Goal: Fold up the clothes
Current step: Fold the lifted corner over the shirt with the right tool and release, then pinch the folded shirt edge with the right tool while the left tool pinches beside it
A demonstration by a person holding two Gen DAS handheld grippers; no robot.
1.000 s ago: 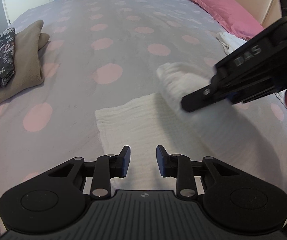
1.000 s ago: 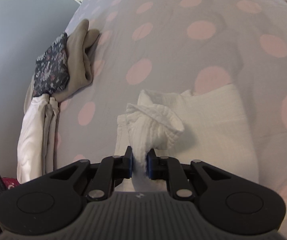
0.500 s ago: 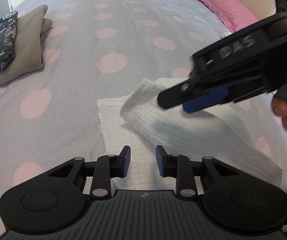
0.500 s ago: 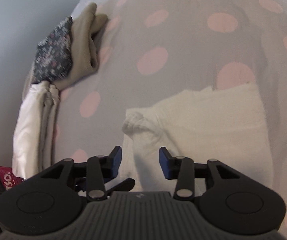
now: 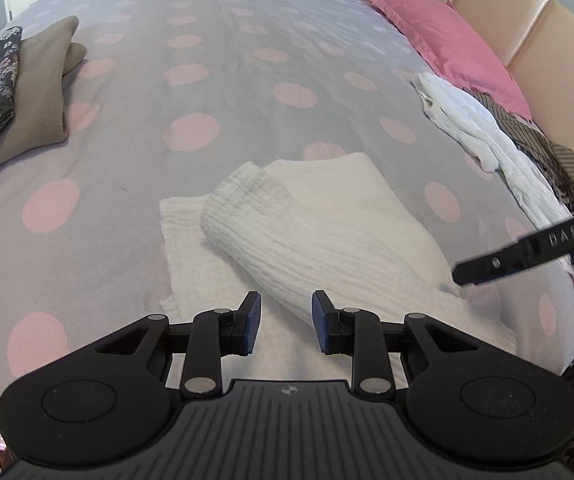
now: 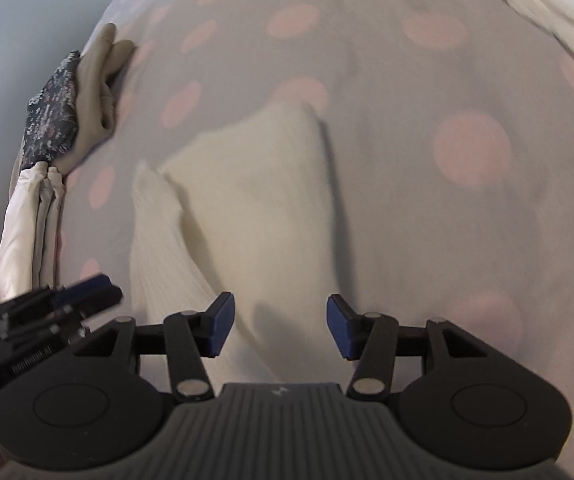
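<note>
A white ribbed cloth [image 5: 319, 232] lies on the bed, one part folded diagonally over a flatter layer beneath. My left gripper [image 5: 286, 322] hovers open just above its near edge, nothing between the fingers. The right gripper [image 5: 527, 254] shows as a black arm at the right edge of the left wrist view, clear of the cloth. In the right wrist view the same cloth [image 6: 255, 200] is blurred, and my right gripper [image 6: 280, 327] stands wide open over its near part, empty. The left gripper [image 6: 47, 316] appears at lower left there.
The bed has a grey cover with pink dots [image 5: 191, 128]. Folded beige and floral clothes [image 5: 15, 92] are stacked at the left. A heap of white and striped clothes [image 5: 507, 148] lies at the right, by a pink pillow [image 5: 447, 48] and a beige headboard [image 5: 527, 40].
My right gripper opened and let go of the white cloth, then drew back to the right. The cloth's folded part now lies flat. My left gripper stayed open, barely moving.
</note>
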